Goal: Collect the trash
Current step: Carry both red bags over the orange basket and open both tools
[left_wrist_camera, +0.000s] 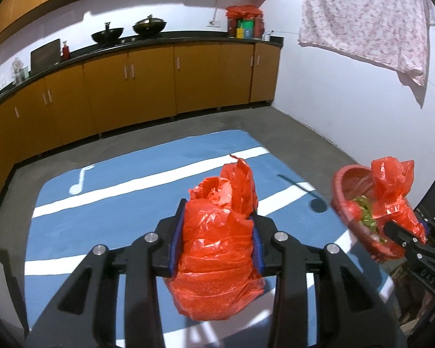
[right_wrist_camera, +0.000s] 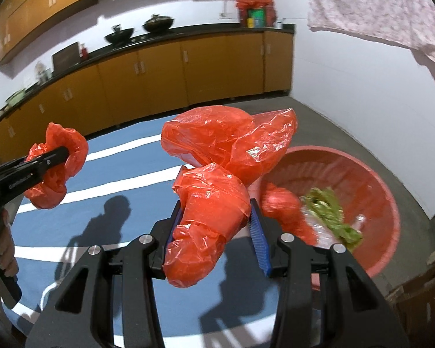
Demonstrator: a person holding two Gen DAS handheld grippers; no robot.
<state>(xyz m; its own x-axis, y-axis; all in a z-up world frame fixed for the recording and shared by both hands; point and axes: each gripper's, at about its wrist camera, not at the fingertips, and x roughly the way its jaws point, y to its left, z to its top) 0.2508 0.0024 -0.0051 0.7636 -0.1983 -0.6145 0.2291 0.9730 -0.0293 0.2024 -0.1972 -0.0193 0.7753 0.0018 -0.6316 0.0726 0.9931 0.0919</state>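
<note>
A kitchen with orange cabinets (left_wrist_camera: 148,78) and a grey floor (left_wrist_camera: 246,119) held a blue mat (left_wrist_camera: 124,179). The left gripper (left_wrist_camera: 216,232) was clamped on one end of a red plastic bag (left_wrist_camera: 217,249), the right gripper (right_wrist_camera: 214,226) on the other, at lower centre. Its bunched ends pointed up-frame. A blurred red basin (right_wrist_camera: 371,179) sat lower right, partly hidden.

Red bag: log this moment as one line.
left gripper: shut on red bag | right gripper: shut on red bag | red basin: holds greens
</note>
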